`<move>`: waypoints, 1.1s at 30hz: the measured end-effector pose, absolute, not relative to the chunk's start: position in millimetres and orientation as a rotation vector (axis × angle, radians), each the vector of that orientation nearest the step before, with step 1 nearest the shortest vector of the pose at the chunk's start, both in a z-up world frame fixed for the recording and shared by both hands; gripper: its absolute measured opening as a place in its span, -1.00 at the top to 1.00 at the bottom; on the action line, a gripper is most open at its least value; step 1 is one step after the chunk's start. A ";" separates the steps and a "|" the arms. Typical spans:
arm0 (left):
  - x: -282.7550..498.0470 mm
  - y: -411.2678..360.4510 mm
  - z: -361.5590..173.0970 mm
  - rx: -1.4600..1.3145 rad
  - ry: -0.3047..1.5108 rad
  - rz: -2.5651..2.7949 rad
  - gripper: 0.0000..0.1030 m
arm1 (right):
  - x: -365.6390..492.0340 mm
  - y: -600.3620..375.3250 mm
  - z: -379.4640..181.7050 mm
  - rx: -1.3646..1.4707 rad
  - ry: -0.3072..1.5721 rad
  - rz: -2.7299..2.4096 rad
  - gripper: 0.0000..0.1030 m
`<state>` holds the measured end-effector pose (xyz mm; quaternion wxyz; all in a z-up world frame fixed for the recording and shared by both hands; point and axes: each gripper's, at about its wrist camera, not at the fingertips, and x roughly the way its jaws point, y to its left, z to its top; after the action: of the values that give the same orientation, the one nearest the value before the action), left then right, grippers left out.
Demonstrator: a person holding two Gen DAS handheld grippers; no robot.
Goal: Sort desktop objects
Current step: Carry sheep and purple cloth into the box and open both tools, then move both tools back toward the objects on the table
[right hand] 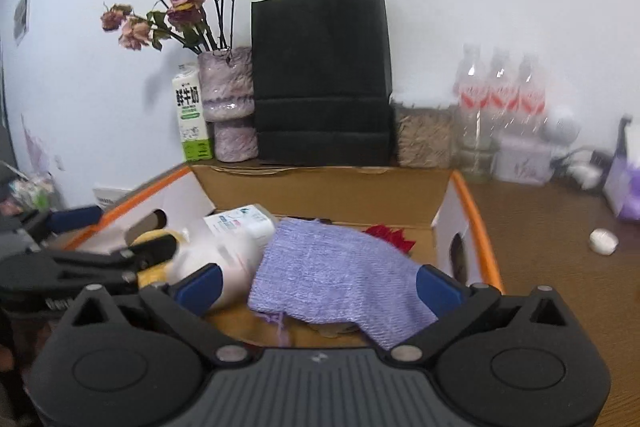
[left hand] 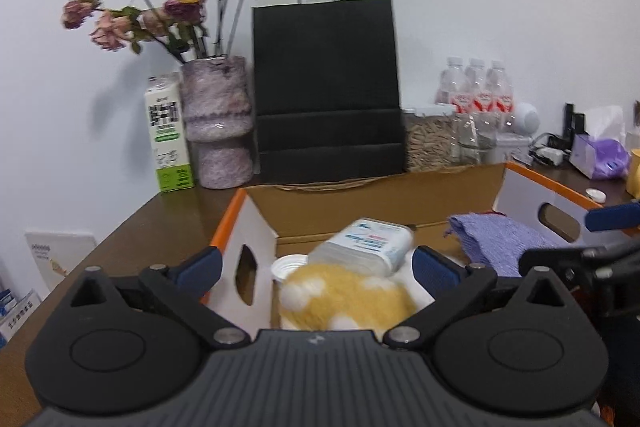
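An open cardboard box (left hand: 372,201) with orange-edged flaps stands on the brown desk. In the left wrist view it holds a yellow plush toy (left hand: 344,295) with white spots, a white wipes pack (left hand: 366,245) leaning on the toy, a white round lid (left hand: 288,265) and a purple knitted cloth (left hand: 496,241). My left gripper (left hand: 318,269) hangs open just above the plush toy, gripping nothing. My right gripper (right hand: 318,287) is open over the box, with the purple cloth (right hand: 336,275) lying loose between its fingers. A red item (right hand: 390,237) peeks out behind the cloth.
Along the wall stand a black paper bag (left hand: 326,83), a vase of dried roses (left hand: 218,123), a milk carton (left hand: 168,139), a jar of seeds (left hand: 428,143) and water bottles (left hand: 476,95). A purple tissue pack (right hand: 624,187) and a small white cap (right hand: 603,241) lie right of the box.
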<state>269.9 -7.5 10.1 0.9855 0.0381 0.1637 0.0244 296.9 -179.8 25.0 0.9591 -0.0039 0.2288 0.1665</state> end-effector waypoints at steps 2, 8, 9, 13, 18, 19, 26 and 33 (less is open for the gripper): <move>269.8 -5.3 11.9 0.063 0.331 0.059 -1.00 | 296.8 -180.1 25.6 -0.008 0.469 0.335 -1.00; 266.7 -4.8 13.6 0.057 0.327 0.057 -1.00 | 296.6 -182.9 25.8 -0.001 0.475 0.315 -1.00; 266.5 -4.6 13.8 0.055 0.325 0.054 -1.00 | 296.6 -183.0 25.7 -0.005 0.474 0.314 -1.00; 262.8 -4.7 17.5 0.048 0.310 0.053 -1.00 | 293.0 -181.5 29.0 -0.023 0.454 0.312 -1.00; 255.5 -5.1 23.7 0.042 0.281 0.047 -1.00 | 288.0 -181.4 32.2 -0.032 0.431 0.306 -1.00; 253.4 -4.8 25.3 0.039 0.274 0.045 -1.00 | 287.0 -181.6 32.8 -0.033 0.428 0.306 -1.00; 233.0 -1.7 46.6 0.037 0.170 0.061 -1.00 | 273.8 -180.3 48.6 -0.057 0.385 0.309 -1.00; 207.5 1.0 70.3 0.023 0.143 0.038 -1.00 | 243.4 -182.5 76.0 -0.036 0.354 0.330 -1.00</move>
<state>207.5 1.0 70.3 0.9972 0.0117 0.0714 0.0190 243.4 -182.5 76.0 0.9707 -0.0180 0.1751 0.1634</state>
